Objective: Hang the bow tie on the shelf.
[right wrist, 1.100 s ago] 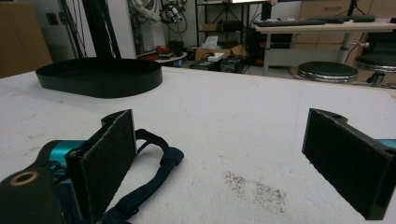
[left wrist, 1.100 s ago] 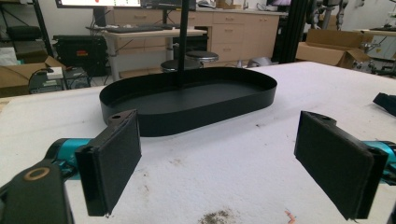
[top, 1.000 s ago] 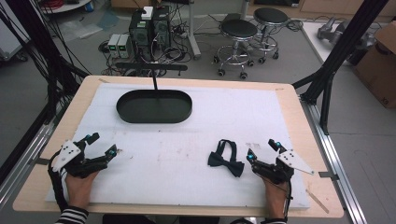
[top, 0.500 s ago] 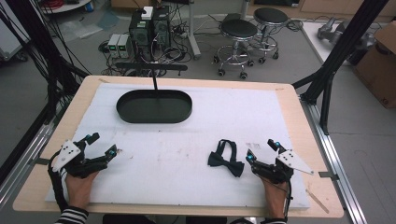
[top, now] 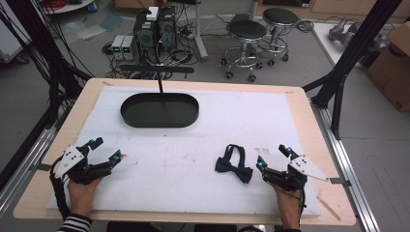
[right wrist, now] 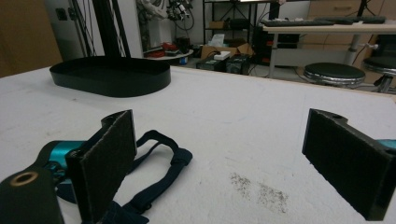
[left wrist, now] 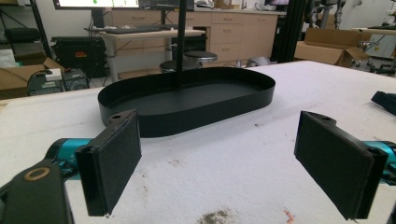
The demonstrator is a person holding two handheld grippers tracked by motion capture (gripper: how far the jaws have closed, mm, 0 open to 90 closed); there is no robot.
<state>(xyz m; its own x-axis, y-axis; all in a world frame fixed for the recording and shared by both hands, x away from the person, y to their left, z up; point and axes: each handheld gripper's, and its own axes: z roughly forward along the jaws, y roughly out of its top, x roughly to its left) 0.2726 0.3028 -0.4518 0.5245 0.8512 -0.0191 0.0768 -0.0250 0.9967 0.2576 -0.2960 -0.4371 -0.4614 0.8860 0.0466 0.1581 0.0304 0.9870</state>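
A dark bow tie point(top: 233, 163) with its strap looped lies flat on the white mat, just left of my right gripper point(top: 272, 158). That gripper rests open near the mat's front right; in the right gripper view the bow tie point(right wrist: 154, 172) sits behind its left pad point(right wrist: 105, 163), outside the jaws. My left gripper point(top: 105, 149) rests open near the front left, with nothing between its pads point(left wrist: 112, 163). A black oval tray point(top: 159, 110) stands empty at the back left of the mat, also seen as the tray point(left wrist: 187, 100) ahead of the left jaws.
A thin black post point(top: 159, 82) rises at the tray's far rim. The white mat point(top: 193, 145) covers most of the wooden table point(top: 309, 121). Stools point(top: 246, 34), cables and electronics stand on the floor beyond the table's far edge.
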